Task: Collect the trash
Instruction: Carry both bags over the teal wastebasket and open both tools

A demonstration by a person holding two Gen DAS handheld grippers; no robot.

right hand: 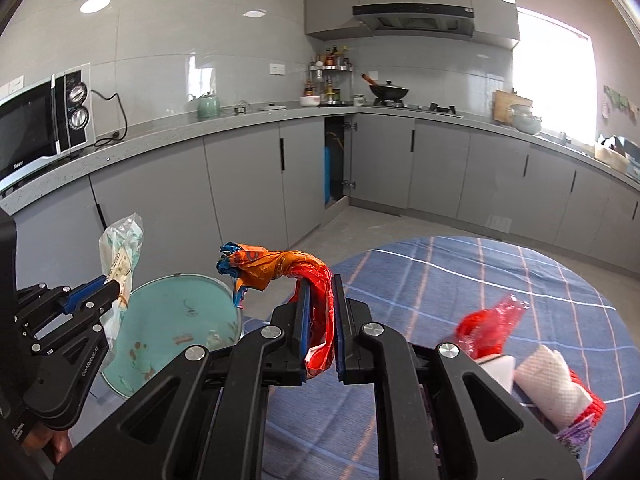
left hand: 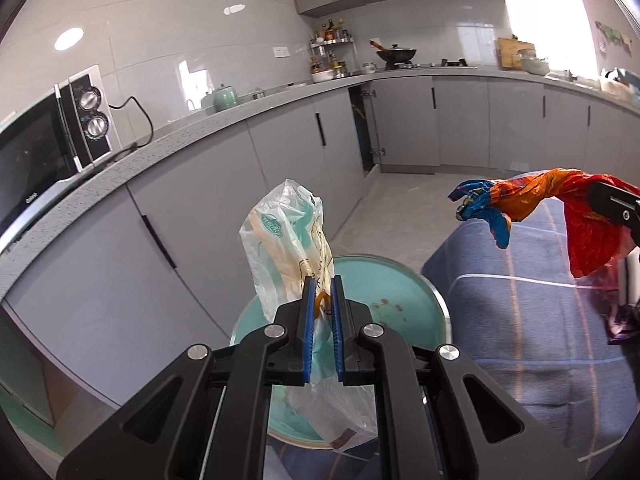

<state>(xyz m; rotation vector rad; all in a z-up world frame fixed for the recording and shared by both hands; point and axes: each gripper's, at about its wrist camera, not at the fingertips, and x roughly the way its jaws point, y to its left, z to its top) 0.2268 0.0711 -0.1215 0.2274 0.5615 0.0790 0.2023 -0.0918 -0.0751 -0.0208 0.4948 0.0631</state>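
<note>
The left gripper [left hand: 322, 284] jaws are clamped on a clear printed plastic bag [left hand: 288, 240] protruding beyond them, while the right gripper [right hand: 320, 284] jaws pinch a red-orange-blue wrapper [right hand: 280, 264] extending forward-left.

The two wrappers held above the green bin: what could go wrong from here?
1. The clear printed wrapper hangs long past the left gripper; released here, its tail may catch the green bin rim.
2. The red-orange wrapper, pinched by the right gripper, sits near the rim, above the checked tablecloth; it may miss.
</note>
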